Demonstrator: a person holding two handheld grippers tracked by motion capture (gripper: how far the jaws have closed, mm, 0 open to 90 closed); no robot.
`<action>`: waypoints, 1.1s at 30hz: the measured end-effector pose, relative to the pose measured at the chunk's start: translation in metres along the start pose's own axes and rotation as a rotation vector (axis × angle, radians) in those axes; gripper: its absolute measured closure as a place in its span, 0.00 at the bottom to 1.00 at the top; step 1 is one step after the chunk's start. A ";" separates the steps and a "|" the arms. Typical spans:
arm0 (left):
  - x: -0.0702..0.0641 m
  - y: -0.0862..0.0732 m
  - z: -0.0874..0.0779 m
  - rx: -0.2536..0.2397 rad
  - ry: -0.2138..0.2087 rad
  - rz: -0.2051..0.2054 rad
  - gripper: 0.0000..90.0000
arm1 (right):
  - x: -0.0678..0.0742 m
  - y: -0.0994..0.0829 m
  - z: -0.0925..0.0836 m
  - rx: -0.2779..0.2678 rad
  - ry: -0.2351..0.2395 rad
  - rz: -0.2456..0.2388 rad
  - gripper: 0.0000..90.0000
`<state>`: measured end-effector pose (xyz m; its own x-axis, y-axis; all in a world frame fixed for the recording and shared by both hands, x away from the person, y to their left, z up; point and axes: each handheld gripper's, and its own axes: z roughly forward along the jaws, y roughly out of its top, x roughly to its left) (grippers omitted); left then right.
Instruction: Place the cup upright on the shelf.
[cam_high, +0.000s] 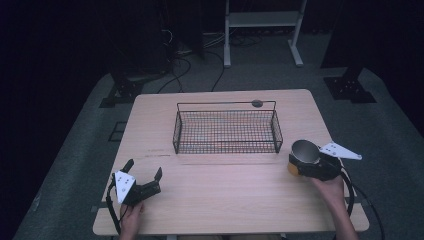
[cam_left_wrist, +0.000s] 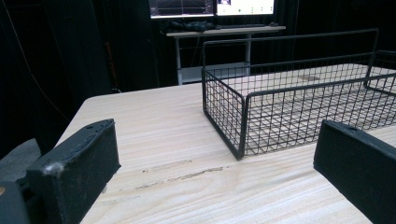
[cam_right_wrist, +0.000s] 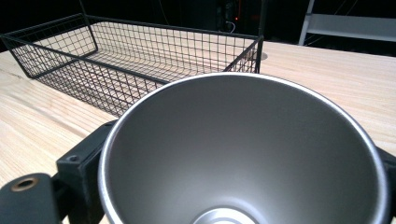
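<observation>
A: At right edge of the surface (cam_high: 220, 200), just off the wire basket's (cam_high: 226, 131) near right corner: the right gripper (cam_high: 307, 167) is holding a metal cup (cam_high: 305, 151), fingers clamped on its wall from both sides. Cup is upright, mouth open, yellow band low on the outside.

B: Handling?

A: Judging it light, rigid and slick: thin steel, smooth and tapered, so it could be slipping upward out of a squeeze. Gripping lower on the body looks safer than at the rim.

B: Left side?

A: Left gripper (cam_high: 145, 181) is resting near the front left, fingers (cam_left_wrist: 74, 168) spread wide, holding nothing. Basket is sitting empty.
</observation>
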<state>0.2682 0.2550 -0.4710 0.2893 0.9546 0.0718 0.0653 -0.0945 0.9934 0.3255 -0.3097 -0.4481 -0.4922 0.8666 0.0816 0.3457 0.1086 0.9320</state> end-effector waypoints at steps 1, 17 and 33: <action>0.000 0.000 0.000 0.000 0.000 0.000 0.00 | 0.000 0.000 0.000 0.000 0.000 0.000 0.09; 0.000 0.000 0.000 0.000 0.000 0.001 0.00 | 0.000 0.007 -0.009 0.008 0.013 0.012 0.10; 0.000 0.000 0.000 0.000 0.000 -0.001 0.00 | 0.011 0.031 -0.015 -0.013 0.076 0.003 0.10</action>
<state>0.2682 0.2552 -0.4711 0.2890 0.9547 0.0709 0.0652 -0.0935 0.9935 0.3189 -0.3044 -0.4125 -0.5505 0.8275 0.1107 0.3372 0.0991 0.9362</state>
